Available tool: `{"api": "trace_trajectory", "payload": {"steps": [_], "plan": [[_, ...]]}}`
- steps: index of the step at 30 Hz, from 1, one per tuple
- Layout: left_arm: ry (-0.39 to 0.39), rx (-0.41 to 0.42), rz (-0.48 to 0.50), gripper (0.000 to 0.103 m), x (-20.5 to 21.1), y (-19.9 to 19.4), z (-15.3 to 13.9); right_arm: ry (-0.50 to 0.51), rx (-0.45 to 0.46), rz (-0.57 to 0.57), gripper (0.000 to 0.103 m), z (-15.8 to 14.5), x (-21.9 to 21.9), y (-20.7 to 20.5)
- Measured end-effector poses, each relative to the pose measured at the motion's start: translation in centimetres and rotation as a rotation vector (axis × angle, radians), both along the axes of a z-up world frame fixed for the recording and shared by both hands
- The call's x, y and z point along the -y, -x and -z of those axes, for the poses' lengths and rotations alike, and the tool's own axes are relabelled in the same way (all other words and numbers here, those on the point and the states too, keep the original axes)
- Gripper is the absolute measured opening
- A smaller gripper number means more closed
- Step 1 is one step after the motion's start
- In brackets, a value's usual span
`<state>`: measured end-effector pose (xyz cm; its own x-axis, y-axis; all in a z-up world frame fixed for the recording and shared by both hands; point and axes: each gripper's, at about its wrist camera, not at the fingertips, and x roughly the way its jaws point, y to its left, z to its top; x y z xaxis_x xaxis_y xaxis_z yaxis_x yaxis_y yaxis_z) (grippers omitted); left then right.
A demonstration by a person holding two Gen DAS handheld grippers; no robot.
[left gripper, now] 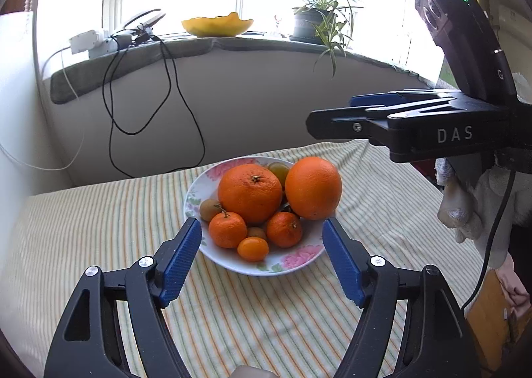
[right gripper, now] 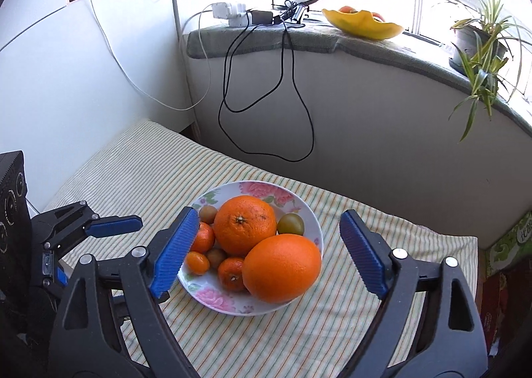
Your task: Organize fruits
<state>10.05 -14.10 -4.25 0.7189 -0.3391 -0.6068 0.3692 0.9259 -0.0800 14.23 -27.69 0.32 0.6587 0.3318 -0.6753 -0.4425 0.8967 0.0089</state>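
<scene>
Blue ribbed pads on your black left gripper [left gripper: 261, 235] sit closest to the lens, spread wide with nothing between them, hanging just short of the near rim of the white floral-print plate [left gripper: 292, 263]. Your black right gripper [right gripper: 269, 245] with the same blue pads is also spread and empty, framing the plate from its own side.

All the fruit is piled on that plate, on the green-and-orange striped tablecloth [left gripper: 232, 318]:
- large dimpled orange with a stem scar [left gripper: 250, 193] in the middle
- big smooth orange [left gripper: 313, 188] at the right edge, overhanging the rim
- two small mandarins [left gripper: 227, 229], one yellow-orange kumquat [left gripper: 253, 248]
- several small brownish-green fruits [left gripper: 278, 171], probably kiwis or unripe tomatoes; too hidden to call

Risks from here:
- Smooth orange is perched on the rim; nudge it with a pad and it likely rolls off across the cloth.
- Pull the middle orange and the pile can shift, since the small fruit lean on it.
- Round waxy skins may squirt out of a glancing pinch.
- Both grippers crowd the same plate, so a collision is possible.
- Pushing the rim could slide or tip the plate on the loose cloth.
</scene>
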Motion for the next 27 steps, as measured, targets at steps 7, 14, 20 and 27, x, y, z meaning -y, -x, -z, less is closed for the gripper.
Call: {"api": "trace_trajectory", "payload": {"steps": [7, 14, 20, 27], "plan": [[-0.014, 0.011, -0.051, 0.080, -0.8, 0.9, -0.4, -0.032, 0.041, 0.094, 0.095, -0.3, 1.7, 2.2], [-0.007, 0.023, -0.085, 0.080, -1.7, 2.0, -1.0, -0.033, 0.093, 0.184, 0.098, -0.4, 3.1, 5.2], [-0.021, 0.032, -0.115, 0.080, -2.1, 3.1, -1.1, -0.068, 0.119, 0.259, 0.103, 0.3, 4.1, 7.6], [-0.013, 0.049, -0.119, 0.080, -2.2, 3.7, -1.6, -0.086, 0.115, 0.298, 0.103, 1.1, 4.4, 9.0]]}}
